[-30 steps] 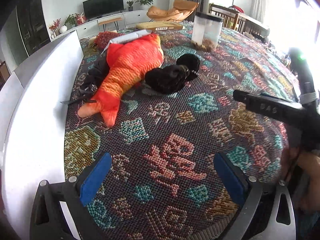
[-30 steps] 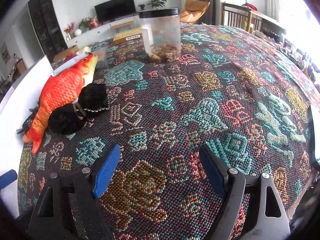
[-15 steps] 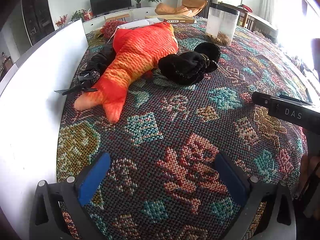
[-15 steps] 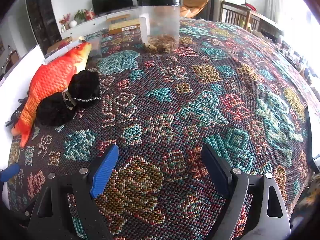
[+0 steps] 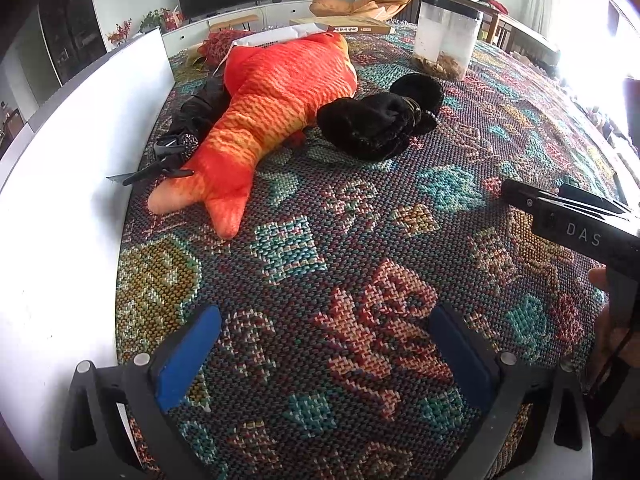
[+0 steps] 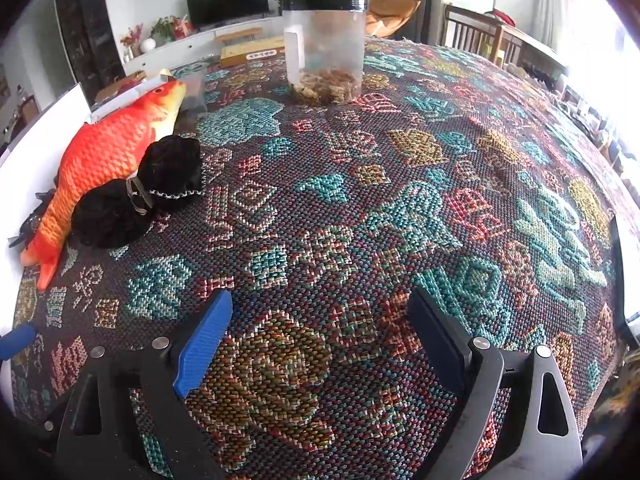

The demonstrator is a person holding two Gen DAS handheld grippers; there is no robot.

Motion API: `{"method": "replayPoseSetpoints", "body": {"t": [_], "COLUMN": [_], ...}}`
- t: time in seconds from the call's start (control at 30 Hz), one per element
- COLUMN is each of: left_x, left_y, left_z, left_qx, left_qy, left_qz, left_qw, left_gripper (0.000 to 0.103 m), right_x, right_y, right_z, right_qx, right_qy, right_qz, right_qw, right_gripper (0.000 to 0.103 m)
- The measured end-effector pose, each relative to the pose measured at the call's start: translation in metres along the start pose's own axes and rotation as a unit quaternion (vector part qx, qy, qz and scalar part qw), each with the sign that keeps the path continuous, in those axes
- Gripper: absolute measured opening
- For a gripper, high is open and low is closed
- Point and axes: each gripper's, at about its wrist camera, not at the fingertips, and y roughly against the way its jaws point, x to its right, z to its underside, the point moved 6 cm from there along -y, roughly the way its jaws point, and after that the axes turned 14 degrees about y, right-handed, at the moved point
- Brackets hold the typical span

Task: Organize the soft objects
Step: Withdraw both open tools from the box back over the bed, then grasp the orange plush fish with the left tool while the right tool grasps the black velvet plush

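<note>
Black right gripper (image 5: 568, 220) lettered "DAS", jaws just opening, empty, left gripper (image 5: 324, 354) jaws apart

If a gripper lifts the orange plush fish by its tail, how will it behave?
The orange plush fish looks stuffed and soft, so it would probably droop from the tail rather than stay straight. It seems light for its bulk. Its body leans against the black fuzzy plush toy, which may get nudged as the fish comes up.
</note>
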Motion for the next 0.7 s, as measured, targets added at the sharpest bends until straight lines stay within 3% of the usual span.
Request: {"method": "replayPoseSetpoints", "body": {"t": [0.1, 0.23, 0.3, 0.37, 0.43, 0.53, 0.6, 0.63, 0.67, 0.7], "left_x": [-0.003, -0.005, -0.007, -0.010, -0.012, -0.016, -0.017, -0.016, -0.016, -0.015], "left_y": [0.010, 0.049, 0.068, 0.088, 0.102, 0.119, 0.127, 0.129, 0.131, 0.132], "left_z": [0.002, 0.000, -0.004, -0.009, -0.014, -0.023, -0.027, -0.029, -0.028, -0.029], "left_qx": [-0.010, 0.038, 0.063, 0.089, 0.108, 0.128, 0.132, 0.134, 0.135, 0.135], "left_qy": [0.009, 0.014, 0.016, 0.019, 0.025, 0.037, 0.043, 0.041, 0.037, 0.033], "left_qz": [0.005, 0.040, 0.051, 0.069, 0.079, 0.091, 0.102, 0.105, 0.104, 0.102], "left_qw": [0.9999, 0.9984, 0.9966, 0.9935, 0.9907, 0.9869, 0.9850, 0.9846, 0.9847, 0.9850], "left_gripper": [0.103, 0.103, 0.103, 0.103, 0.103, 0.103, 0.103, 0.103, 0.103, 0.103], "right_x": [-0.001, 0.005, 0.006, -0.004, -0.023, -0.056, -0.076, -0.081, -0.079, -0.076], "right_y": [-0.001, 0.002, 0.008, 0.013, 0.011, -0.006, -0.025, -0.034, -0.033, -0.034], "right_z": [0.000, -0.002, -0.009, -0.019, -0.036, -0.065, -0.078, -0.079, -0.083, -0.082], "right_qx": [0.005, 0.011, 0.024, 0.039, 0.035, 0.014, -0.012, -0.026, -0.013, -0.018], "right_qy": [0.000, -0.021, -0.053, -0.082, -0.084, -0.086, -0.068, -0.060, -0.052, -0.043], "right_qz": [-0.001, -0.029, -0.096, -0.178, -0.229, -0.277, -0.272, -0.256, -0.233, -0.221], "right_qw": [1.000, 0.999, 0.994, 0.980, 0.969, 0.957, 0.960, 0.964, 0.971, 0.974], "right_gripper": [0.096, 0.096, 0.096, 0.096, 0.095, 0.094, 0.092, 0.090, 0.085, 0.055]}}
